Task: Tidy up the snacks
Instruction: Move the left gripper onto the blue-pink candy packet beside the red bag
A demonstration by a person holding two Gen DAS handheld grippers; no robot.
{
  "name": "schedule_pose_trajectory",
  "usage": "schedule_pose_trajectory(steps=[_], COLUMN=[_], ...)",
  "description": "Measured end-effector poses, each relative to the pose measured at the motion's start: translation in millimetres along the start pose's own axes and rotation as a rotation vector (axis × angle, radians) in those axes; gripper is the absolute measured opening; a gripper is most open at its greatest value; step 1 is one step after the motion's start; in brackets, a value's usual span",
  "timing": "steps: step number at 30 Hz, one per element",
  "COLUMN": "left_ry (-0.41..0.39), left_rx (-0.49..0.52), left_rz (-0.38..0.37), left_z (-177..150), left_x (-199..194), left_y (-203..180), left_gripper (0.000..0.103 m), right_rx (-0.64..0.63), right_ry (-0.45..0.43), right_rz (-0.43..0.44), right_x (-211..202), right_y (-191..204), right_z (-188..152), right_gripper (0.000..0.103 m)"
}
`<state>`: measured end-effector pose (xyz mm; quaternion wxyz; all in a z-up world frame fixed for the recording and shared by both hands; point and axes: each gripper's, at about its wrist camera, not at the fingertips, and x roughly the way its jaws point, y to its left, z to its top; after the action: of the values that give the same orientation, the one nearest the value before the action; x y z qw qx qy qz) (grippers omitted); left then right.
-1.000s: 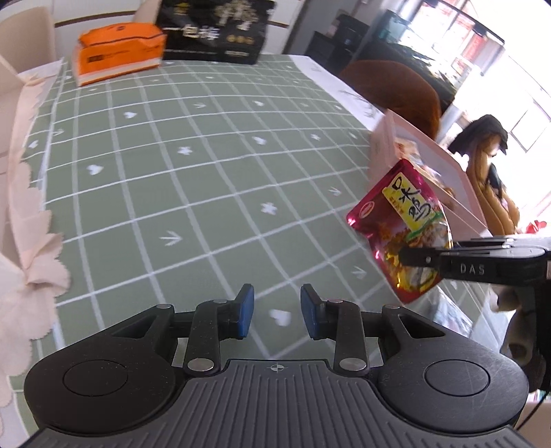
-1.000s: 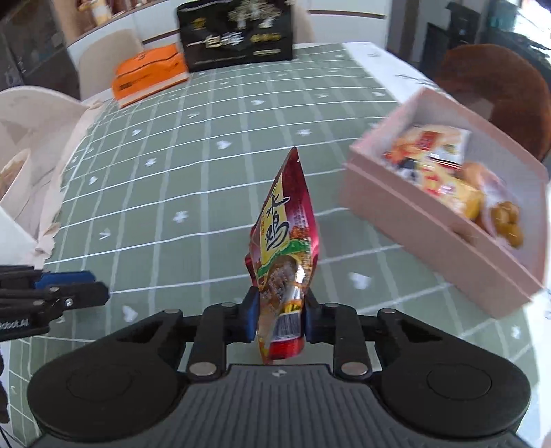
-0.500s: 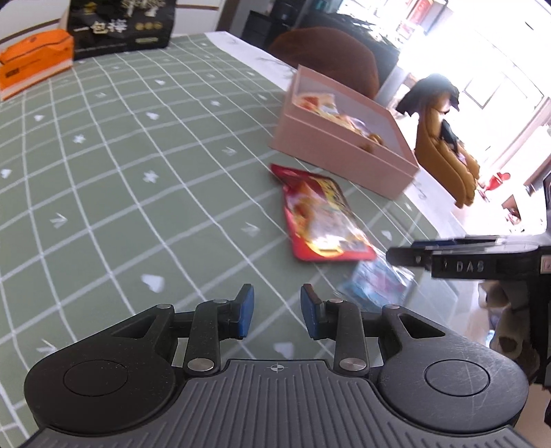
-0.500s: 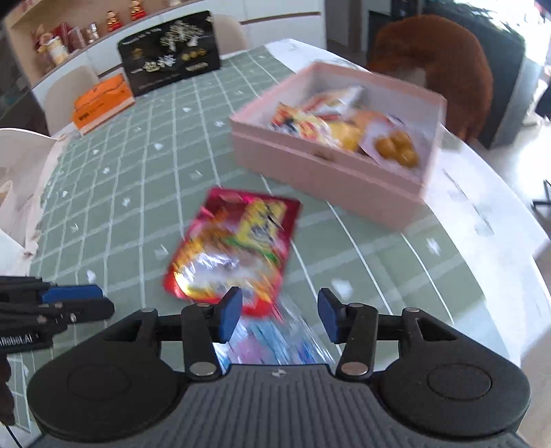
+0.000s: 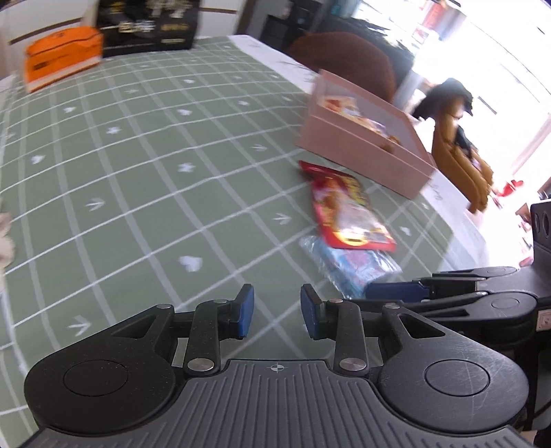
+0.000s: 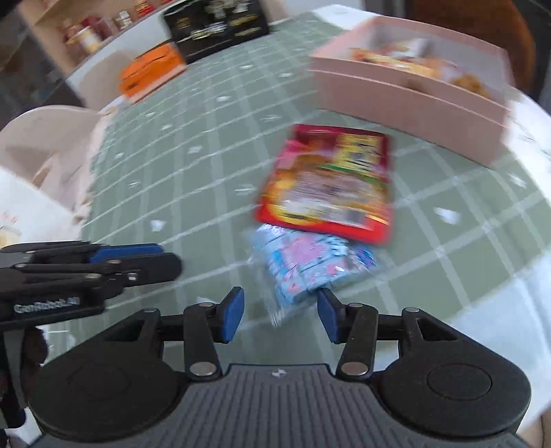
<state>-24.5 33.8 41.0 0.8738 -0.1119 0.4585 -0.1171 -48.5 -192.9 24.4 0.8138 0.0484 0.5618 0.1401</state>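
A red snack pouch lies flat on the green checked tablecloth, its near edge over a light blue snack pack. Both also show in the left wrist view, the red pouch and the blue pack. A pink box holding several snacks stands just beyond them; it also shows in the left wrist view. My right gripper is open and empty, just short of the blue pack. My left gripper is open and empty, to the left of the packs.
An orange box and a black box stand at the table's far edge. A brown chair is behind the pink box. A cream chair stands at the table's left side. The table's right edge runs close by the pink box.
A second ago my right gripper held the red pouch upright. It has let it go; the pouch now lies flat on the blue pack. The right gripper has opened and both views have shifted.
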Motion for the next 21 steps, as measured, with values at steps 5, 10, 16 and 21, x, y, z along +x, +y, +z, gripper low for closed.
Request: schedule_pose_trajectory(steps=[5, 10, 16, 21], left_ry=[-0.053, -0.042, -0.028, -0.038], left_rx=[-0.019, 0.023, 0.051, 0.0], left_rz=[0.006, -0.027, -0.083, -0.084], left_z=[8, 23, 28, 23], left_x=[-10, 4, 13, 6], left_y=[15, 5, -11, 3], left_gripper=[0.034, 0.034, 0.034, 0.034], right_rx=[-0.082, -0.071, 0.105, 0.263], right_ry=[0.031, 0.013, -0.075, -0.033], right_rz=[0.048, 0.007, -0.158, -0.066], right_x=[11, -14, -32, -8], right_y=[26, 15, -30, -48], right_z=[7, 2, 9, 14], right_gripper=[0.048, 0.048, 0.059, 0.047])
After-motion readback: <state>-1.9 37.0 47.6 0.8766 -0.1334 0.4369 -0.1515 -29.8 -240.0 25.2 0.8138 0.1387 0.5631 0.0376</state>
